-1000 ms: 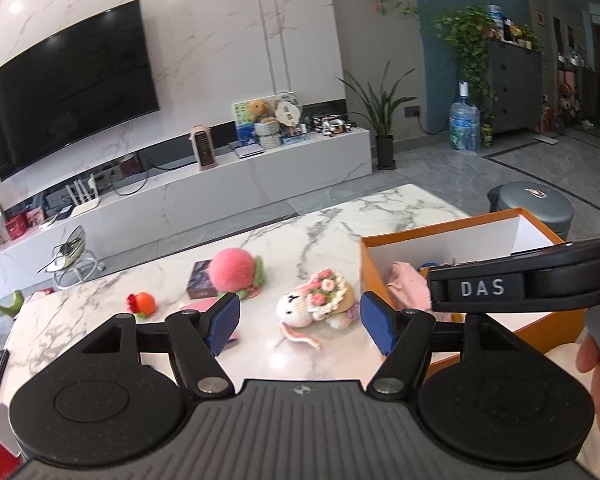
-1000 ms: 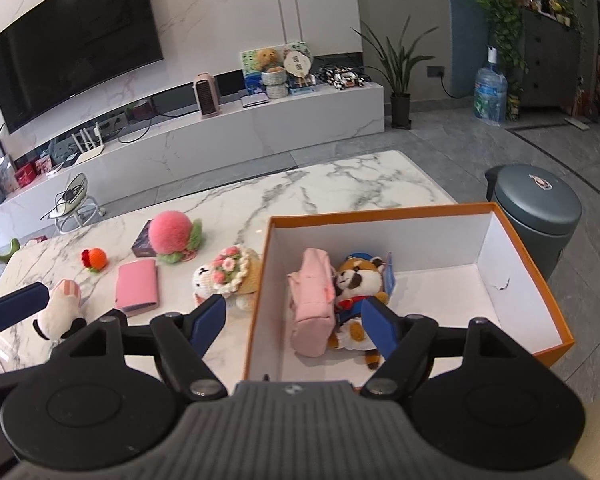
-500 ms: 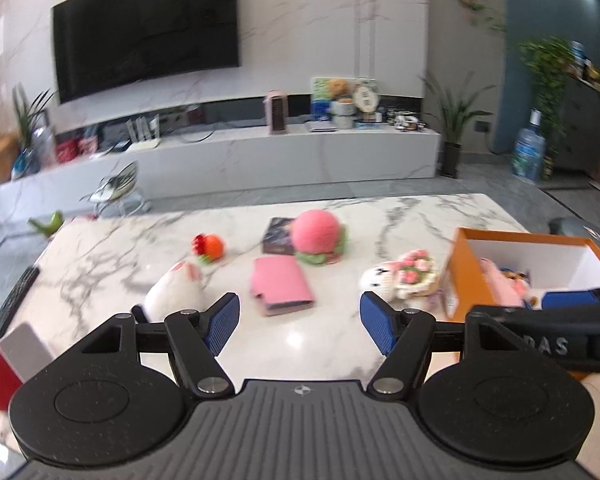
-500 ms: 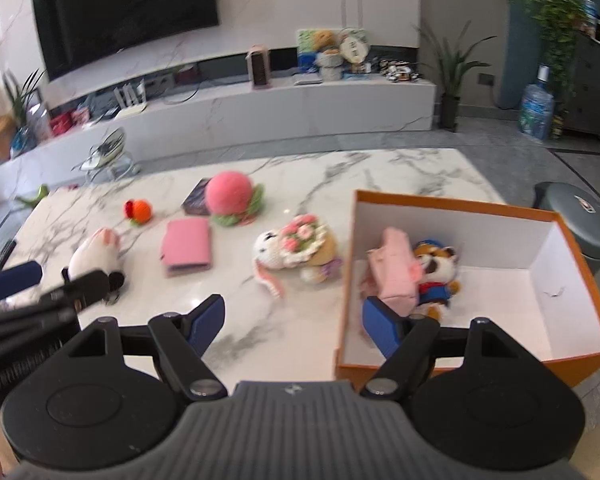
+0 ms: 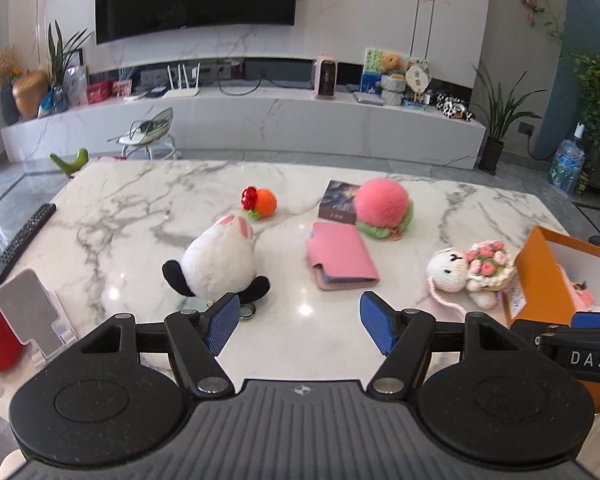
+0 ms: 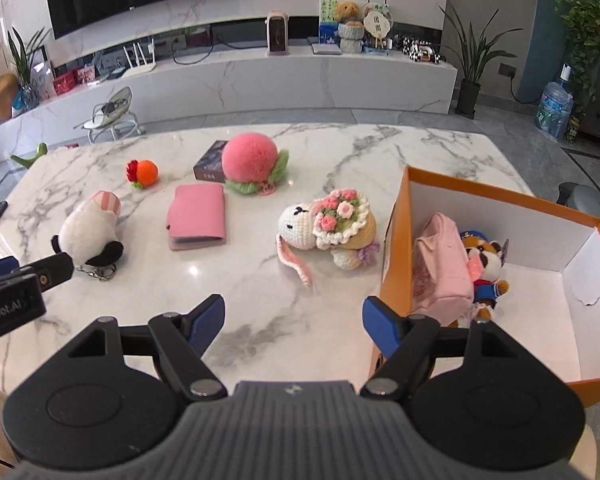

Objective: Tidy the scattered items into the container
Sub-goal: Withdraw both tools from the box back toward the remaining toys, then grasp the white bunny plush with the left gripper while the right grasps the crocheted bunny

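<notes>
Toys are lying scattered over the marble surface (image 6: 340,292), and the orange box (image 6: 396,240) is standing at its right end, serving as the landmark for everything else. Inside the box a pink pouch (image 6: 440,268) is leaning against the left wall, with a small fox doll (image 6: 484,268) touching its right side. Just outside that left wall a crocheted bunny with a flower bonnet (image 6: 328,228) is lying on its side, near the box but not touching it. Farther left from the box a pink wallet (image 6: 198,216) is lying flat, and beyond it, farther back, a pink plush peach (image 6: 252,164) is sitting against a dark small box (image 6: 210,166). An orange knitted fruit (image 6: 144,172) is resting farther left still. Well apart from the box, a white plush with black feet (image 5: 220,260) is lying on its side with a key ring at its near end.

Both tools are hovering above the surface. The left hand-held gripper (image 5: 294,326) is standing wide open with nothing between its blue pads, its left pad just in front of the white plush. The right hand-held gripper (image 6: 294,326) is likewise wide open and holding nothing, its right pad sitting in front of the box's near left corner.
</notes>
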Available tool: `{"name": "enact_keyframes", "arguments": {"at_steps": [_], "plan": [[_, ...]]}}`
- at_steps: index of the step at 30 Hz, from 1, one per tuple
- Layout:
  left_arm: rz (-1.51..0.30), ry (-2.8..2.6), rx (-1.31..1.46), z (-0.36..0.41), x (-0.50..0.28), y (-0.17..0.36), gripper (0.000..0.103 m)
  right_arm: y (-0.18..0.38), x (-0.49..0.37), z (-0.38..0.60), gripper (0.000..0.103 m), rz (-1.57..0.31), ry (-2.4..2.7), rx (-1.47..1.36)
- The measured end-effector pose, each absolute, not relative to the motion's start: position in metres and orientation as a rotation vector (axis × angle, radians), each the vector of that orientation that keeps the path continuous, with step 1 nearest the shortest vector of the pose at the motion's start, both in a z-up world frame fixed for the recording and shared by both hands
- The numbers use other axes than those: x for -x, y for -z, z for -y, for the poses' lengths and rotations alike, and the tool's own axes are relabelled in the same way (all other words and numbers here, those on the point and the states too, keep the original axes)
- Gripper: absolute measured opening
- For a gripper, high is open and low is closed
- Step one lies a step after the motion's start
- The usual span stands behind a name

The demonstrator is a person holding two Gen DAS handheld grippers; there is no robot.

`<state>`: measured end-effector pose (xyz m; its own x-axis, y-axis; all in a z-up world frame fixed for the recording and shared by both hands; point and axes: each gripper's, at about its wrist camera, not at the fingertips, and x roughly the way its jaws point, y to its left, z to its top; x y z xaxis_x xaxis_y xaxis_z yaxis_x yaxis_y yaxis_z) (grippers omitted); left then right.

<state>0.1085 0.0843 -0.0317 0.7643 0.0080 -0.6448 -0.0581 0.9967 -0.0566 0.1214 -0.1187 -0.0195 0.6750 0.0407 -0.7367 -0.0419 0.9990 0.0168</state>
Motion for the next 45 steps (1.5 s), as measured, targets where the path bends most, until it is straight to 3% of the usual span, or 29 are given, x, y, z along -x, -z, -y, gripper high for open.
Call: {"name": "enact_keyframes", "arguments": {"at_steps": [15, 21, 45], "plan": [[-0.784, -0.121, 0.073, -0.114, -0.160, 0.072, 0.079, 0.058, -0.190, 0.109, 0.078, -0.864, 0.000, 0.062], [-0.754, -0.184, 0.058, -0.128, -0.180, 0.083, 0.079, 0.065, -0.211, 0.110, 0.078, -0.768, 0.056, 0.076], [-0.672, -0.251, 0.018, -0.149, -0.225, 0.108, 0.091, 0.107, -0.256, 0.093, 0.083, -0.631, 0.168, 0.271]]}}
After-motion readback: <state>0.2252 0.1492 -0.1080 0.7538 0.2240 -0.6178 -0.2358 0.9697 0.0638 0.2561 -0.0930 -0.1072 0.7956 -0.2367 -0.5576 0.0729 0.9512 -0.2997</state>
